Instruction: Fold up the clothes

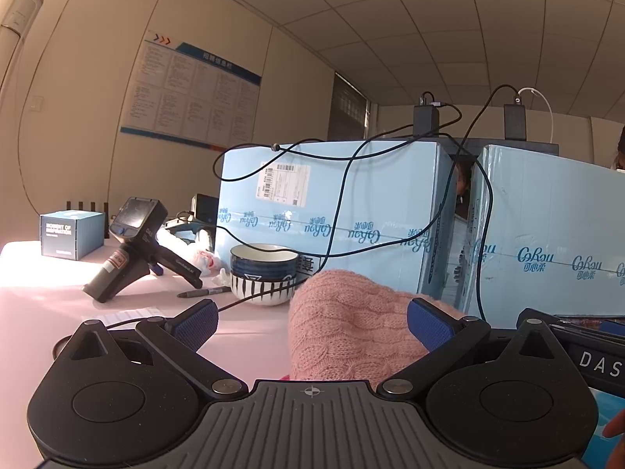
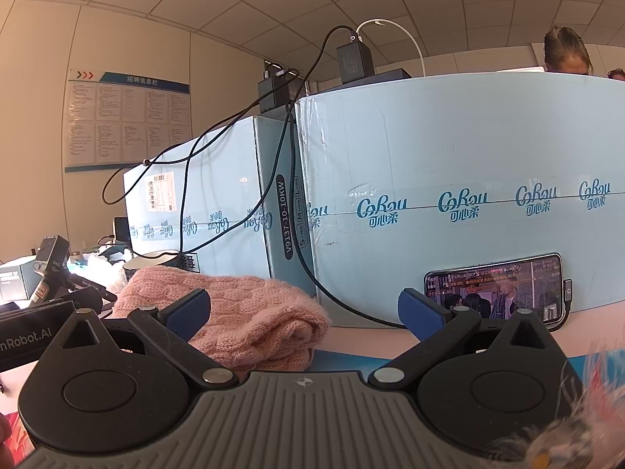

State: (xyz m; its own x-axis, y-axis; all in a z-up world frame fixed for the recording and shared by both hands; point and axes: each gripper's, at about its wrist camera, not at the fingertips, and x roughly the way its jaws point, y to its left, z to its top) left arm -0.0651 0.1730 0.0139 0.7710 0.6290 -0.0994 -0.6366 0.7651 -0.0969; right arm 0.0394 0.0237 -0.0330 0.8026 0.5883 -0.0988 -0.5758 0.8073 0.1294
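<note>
I hold my left gripper (image 1: 312, 322) and right gripper (image 2: 304, 312) spread wide, grasping nothing, before the folded pink cable-knit sweater (image 2: 250, 312) lying on the pale pink table (image 1: 50, 301) beside light-blue cardboard boxes (image 2: 449, 179).

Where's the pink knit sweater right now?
The pink cable-knit sweater lies bunched on the table between both open grippers, right of the striped blue-and-white bowl and in front of the light-blue cardboard boxes.
</note>
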